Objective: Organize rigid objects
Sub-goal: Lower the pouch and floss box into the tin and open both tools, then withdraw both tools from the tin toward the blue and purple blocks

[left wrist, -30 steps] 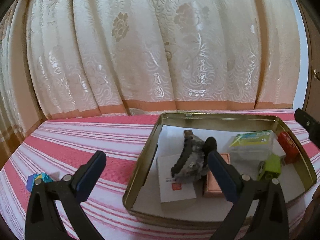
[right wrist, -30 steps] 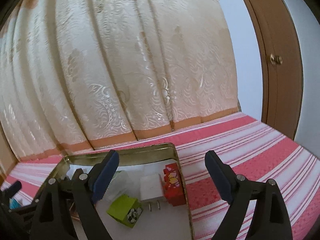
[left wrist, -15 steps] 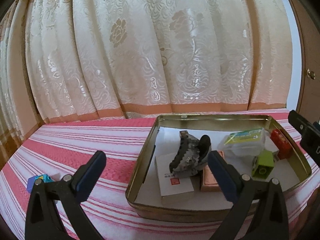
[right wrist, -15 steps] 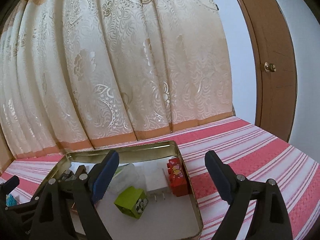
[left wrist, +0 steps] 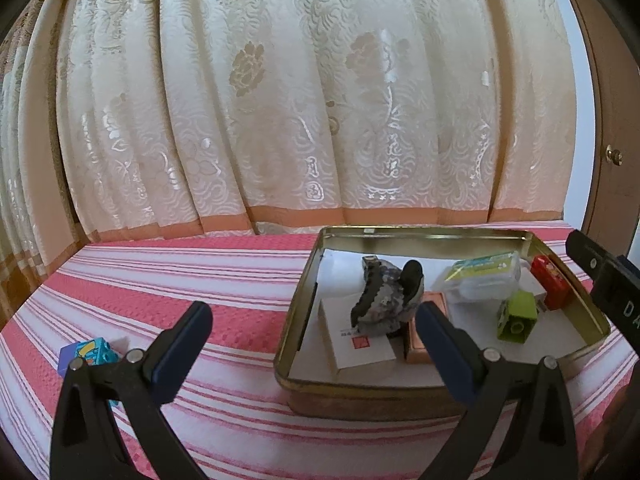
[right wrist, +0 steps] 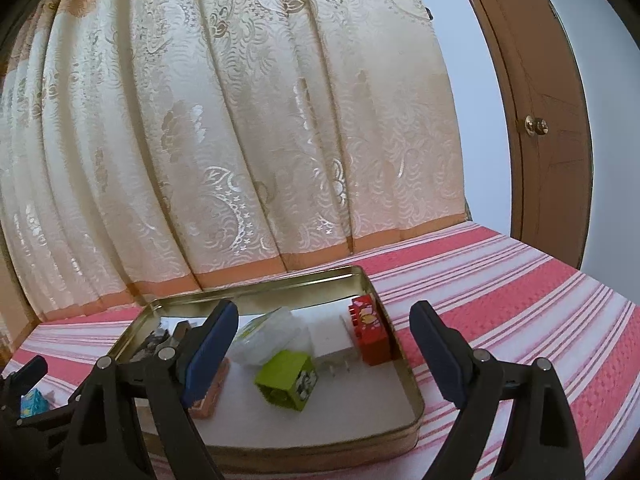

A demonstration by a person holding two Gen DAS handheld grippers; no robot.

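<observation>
A gold tin tray [left wrist: 400, 233] sits on the striped bedspread. It holds a white card box [left wrist: 352, 338], a grey hair claw [left wrist: 384, 300], a copper box [left wrist: 416, 346], a clear plastic box [left wrist: 482, 280], a green block [left wrist: 516, 316] and a red block [left wrist: 550, 282]. A blue toy block [left wrist: 86, 354] lies outside the tray on the left. My left gripper [left wrist: 312, 332] hangs open before the tray's near left corner, nothing between its fingers. My right gripper [right wrist: 324, 344] is open over the tray's near side, above the green block [right wrist: 288, 380] and a white plug [right wrist: 332, 338].
A cream patterned curtain [left wrist: 320, 100] hangs right behind the bed. A brown door with a knob [right wrist: 534, 125] stands on the right. The pink and white striped bedspread [right wrist: 520, 292] stretches to the right of the tray [right wrist: 256, 292] and to its left.
Both grippers have drawn back from the tray, so its near rim now shows in both views. Their fingers stand as wide as before, and nothing in the tray has moved.
</observation>
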